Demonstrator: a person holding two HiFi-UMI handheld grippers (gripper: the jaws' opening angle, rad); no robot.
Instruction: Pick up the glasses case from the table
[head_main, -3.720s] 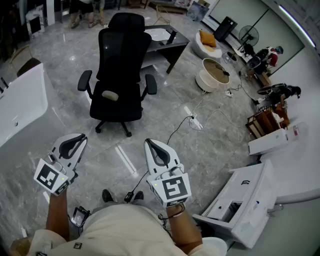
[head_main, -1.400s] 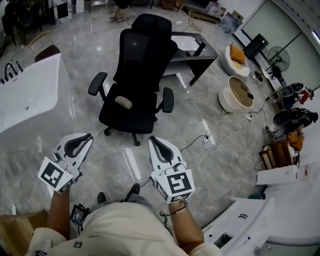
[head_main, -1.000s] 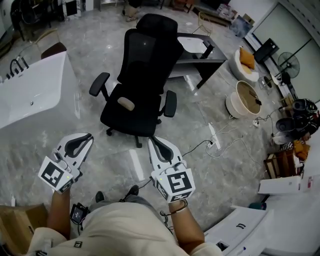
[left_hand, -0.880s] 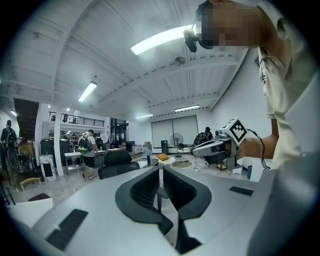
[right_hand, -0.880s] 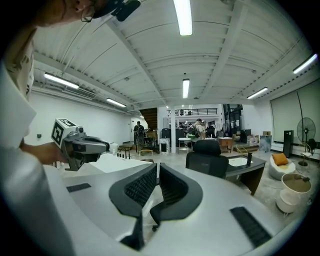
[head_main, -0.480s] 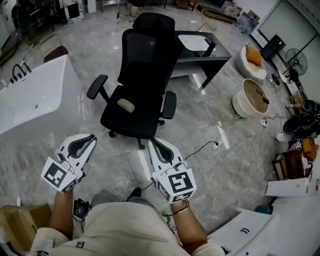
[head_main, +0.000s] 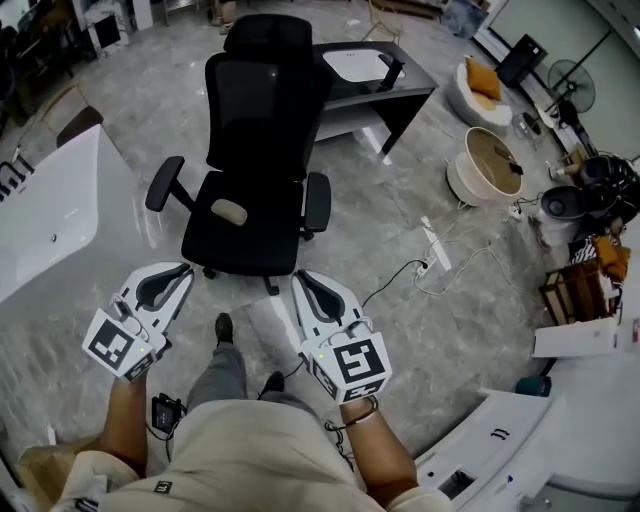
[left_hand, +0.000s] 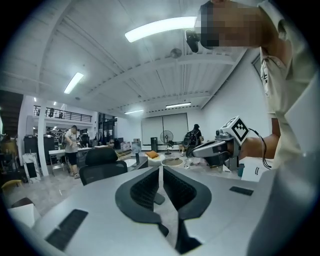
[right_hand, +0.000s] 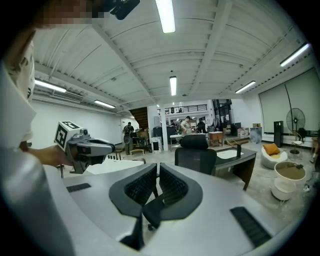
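1. Left gripper (head_main: 172, 272): the jaws are fully closed, pad against pad, with nothing between them. I hold it close to level, over the grey marble floor (head_main: 120, 300).
2. Right gripper (head_main: 300, 276): the jaws are closed to a hairline gap and hold nothing. It lies beside the left gripper, apart from it, pointing the same way.
3. Directly ahead of both jaw tips stands a black office chair (head_main: 250, 150), near but not touching them. Beyond the chair, ahead of the right gripper, is a dark desk (head_main: 375, 80).
4. To the outside of the left gripper sits a white tub (head_main: 50, 215). A power strip (head_main: 432, 252) lies on the floor to the outside of the right gripper.
5. Glasses case: I cannot make it out in any view, so I cannot tell its place relative to either gripper.
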